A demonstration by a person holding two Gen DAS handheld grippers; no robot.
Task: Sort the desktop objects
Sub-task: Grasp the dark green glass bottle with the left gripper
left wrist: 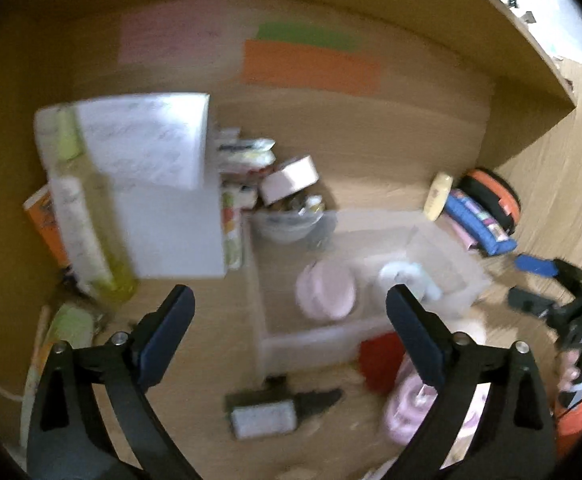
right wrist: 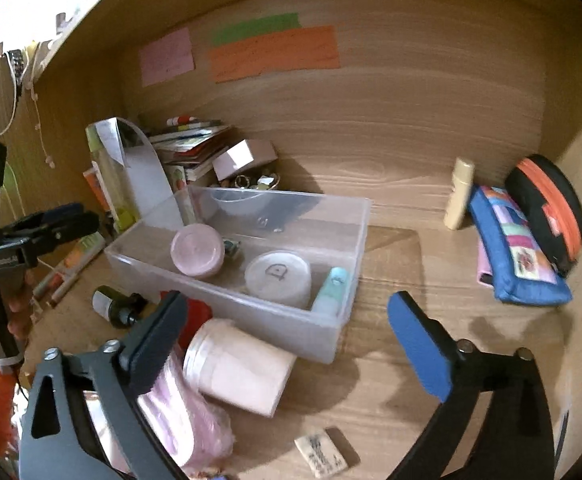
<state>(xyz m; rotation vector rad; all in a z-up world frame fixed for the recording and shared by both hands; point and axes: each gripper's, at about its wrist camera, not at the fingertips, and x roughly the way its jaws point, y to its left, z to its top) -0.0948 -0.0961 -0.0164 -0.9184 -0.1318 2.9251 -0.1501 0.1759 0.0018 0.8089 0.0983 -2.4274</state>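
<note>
just in front of the clear bin [right wrist: 355,240], on the bench [right wrist: 411,360], a pale pink jar [right wrist: 239,364] lies on its side, long axis running left-to-right and slightly away. it sits low and left between the right gripper [right wrist: 287,332] jaws, which stand wide apart, empty. left gripper [left wrist: 289,332] also spread wide, holding nothing, above the bin; likely the farther one. count: in the bin three round tubs or jars plus one teal tube [right wrist: 333,288]; beside the bin one dark bottle [right wrist: 115,306], one eraser [right wrist: 323,454].
</note>
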